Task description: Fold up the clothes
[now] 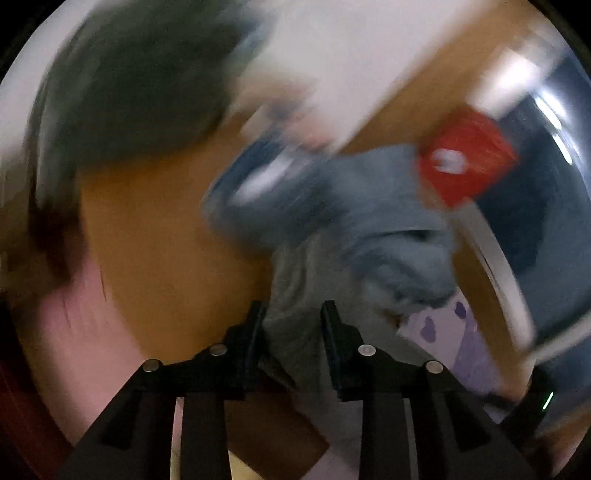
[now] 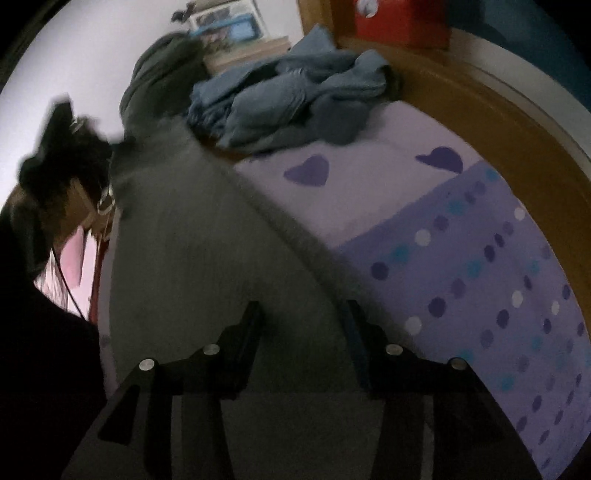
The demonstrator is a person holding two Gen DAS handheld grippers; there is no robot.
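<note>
Grey garment mid-fold on the bed, both tools hovering over it

The right tool has its jaws parted over the grey garment, pads not pinching any cloth that I can see. The left tool is also parted, with grey fabric lying between its fingers, though that view is really blurry. The garment lies on the purple dotted bedsheet. Beyond the garment sits a crumpled blue clothes pile, and further back a red box.
</note>
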